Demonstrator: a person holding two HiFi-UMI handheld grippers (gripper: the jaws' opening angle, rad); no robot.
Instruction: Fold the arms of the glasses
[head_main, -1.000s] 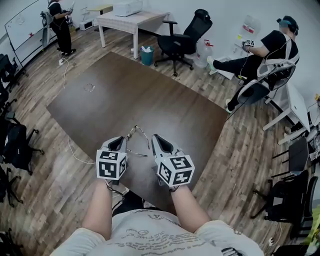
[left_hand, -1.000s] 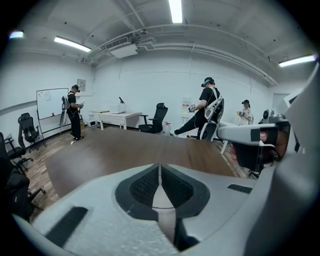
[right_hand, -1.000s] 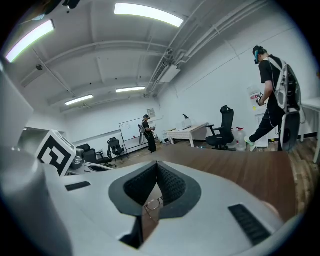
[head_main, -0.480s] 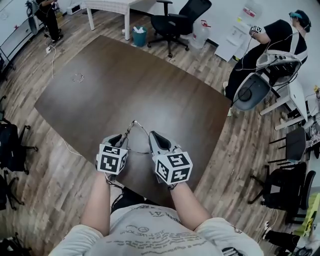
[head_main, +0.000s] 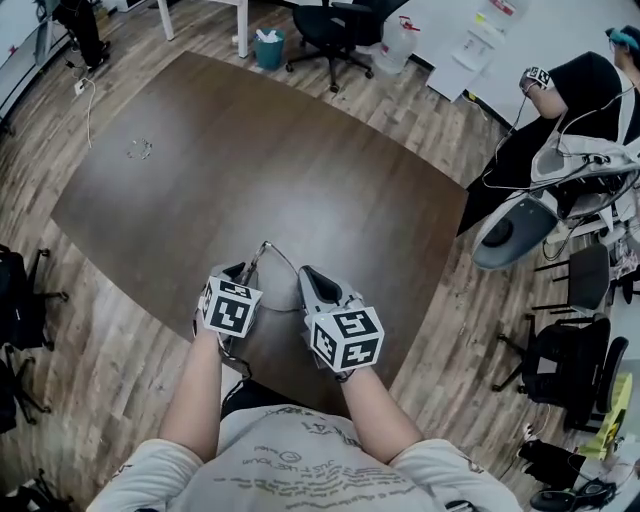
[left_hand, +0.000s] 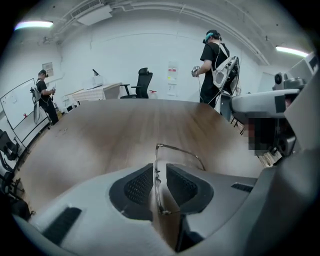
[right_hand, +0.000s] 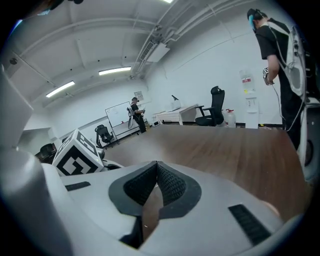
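Note:
The thin wire-framed glasses (head_main: 268, 246) hang just above the near end of the dark brown table (head_main: 300, 170). My left gripper (head_main: 243, 272) is shut on them. In the left gripper view the wire frame (left_hand: 179, 149) runs upright between the black pads (left_hand: 140, 185) and curves off to the right over the table (left_hand: 125, 125). Close on the right, my right gripper (head_main: 303, 272) is shut. In the right gripper view its pads (right_hand: 172, 186) meet at the tip (right_hand: 157, 165) and nothing shows between them. The left gripper's marker cube (right_hand: 75, 152) sits at that view's left.
A small wiry object (head_main: 140, 149) lies on the table's far left. The table's near edge (head_main: 300, 395) is right below the grippers. Office chairs (head_main: 335, 25), a blue bin (head_main: 268, 48) and a seated person (head_main: 585, 95) are beyond the far and right sides.
Both grippers have sunk toward the table, and the left one has tipped further downward. The glasses stay between the left jaws. The right jaws stay shut.

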